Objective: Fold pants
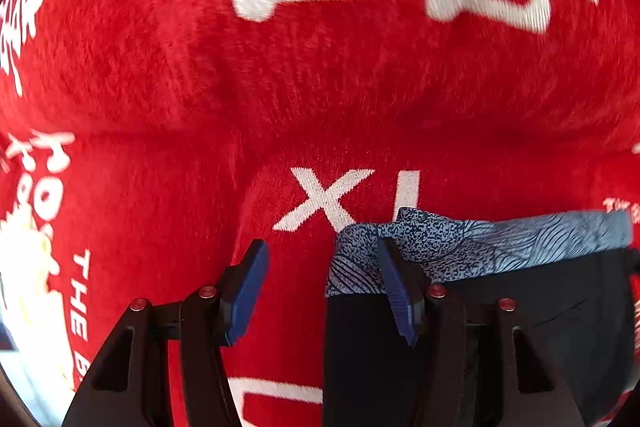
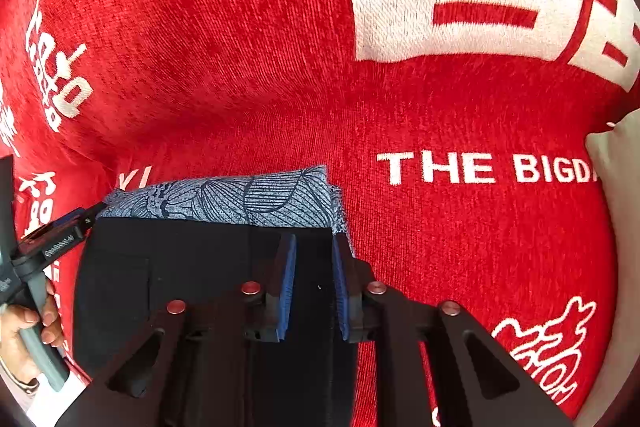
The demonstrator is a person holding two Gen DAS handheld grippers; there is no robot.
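The dark navy pants (image 2: pixel 200 267) lie folded on the red cover, with a blue leaf-patterned lining (image 2: pixel 256 201) showing along their far edge. In the left wrist view the pants (image 1: pixel 520 327) fill the lower right, with the lining (image 1: pixel 480 239) above. My left gripper (image 1: pixel 324 283) is open at the pants' left edge; its right finger (image 1: pixel 394 291) lies over the lining corner, its left finger over bare red fabric. My right gripper (image 2: pixel 314 287) is narrowly open over the pants' right edge, with dark cloth visible between the pads; whether it pinches the cloth is unclear.
A red plush sofa cover (image 2: pixel 240 47) with large white lettering lies under everything and rises as a backrest behind. A pale cushion (image 2: pixel 616 187) sits at the right. The person's hand holds the left gripper's handle (image 2: pixel 36 307) at the left edge.
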